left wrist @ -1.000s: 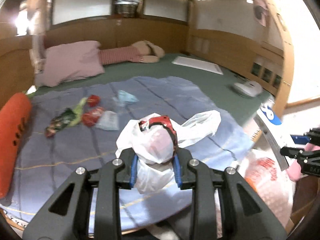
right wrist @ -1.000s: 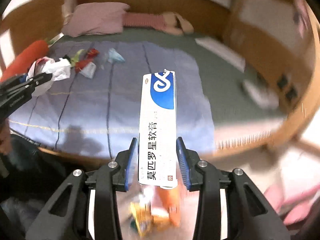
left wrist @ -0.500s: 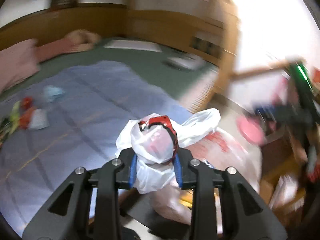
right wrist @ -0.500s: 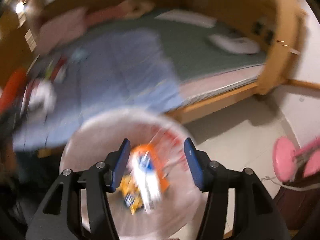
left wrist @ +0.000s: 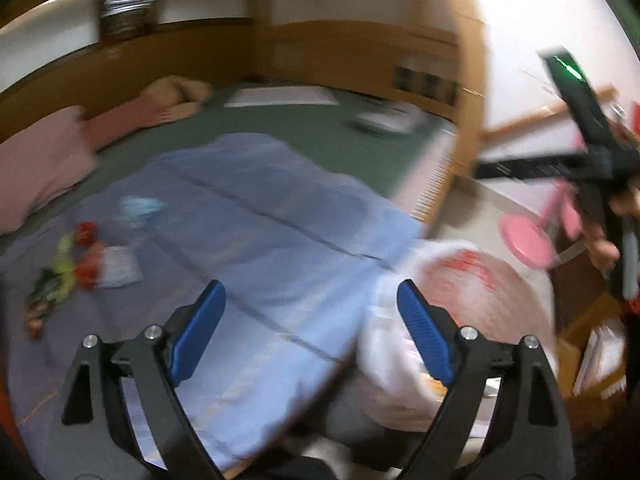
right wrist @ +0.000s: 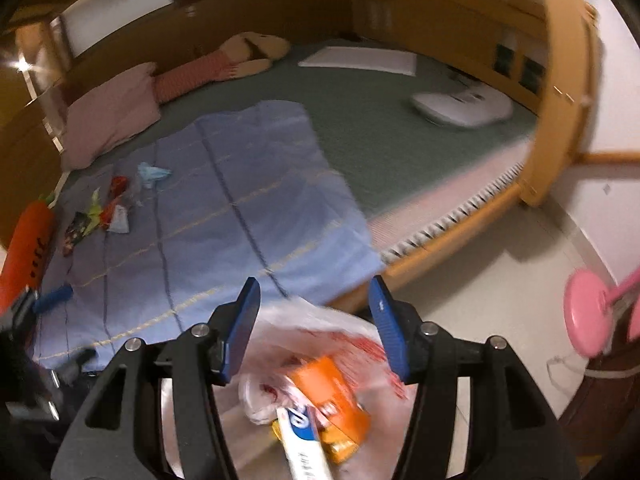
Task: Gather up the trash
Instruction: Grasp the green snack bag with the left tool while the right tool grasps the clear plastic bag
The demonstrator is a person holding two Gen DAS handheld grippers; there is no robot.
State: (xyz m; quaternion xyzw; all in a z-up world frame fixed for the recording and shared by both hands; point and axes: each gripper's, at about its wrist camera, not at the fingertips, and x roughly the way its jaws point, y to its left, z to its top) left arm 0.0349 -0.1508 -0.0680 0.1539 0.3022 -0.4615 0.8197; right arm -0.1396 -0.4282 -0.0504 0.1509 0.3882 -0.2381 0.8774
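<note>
both grippers, left gripper (left wrist: 310, 330) just sprung wide and right gripper (right wrist: 314, 328) spread empty, hover above the bag (right wrist: 320, 344), whose slack rim could spill the box (right wrist: 328, 396).

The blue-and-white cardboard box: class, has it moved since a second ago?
Yes. The blue-and-white cardboard box has left the right gripper, whose jaws just opened, and dropped from above the blue quilt into the plastic trash bag.

The right tongs (right wrist: 314, 326) stand apart with nothing between them above a trash bag (right wrist: 320, 344) holding an orange box (right wrist: 330, 396). Wrappers (right wrist: 100, 212) lie at nine o'clock on the blue blanket (right wrist: 240, 216).
</note>
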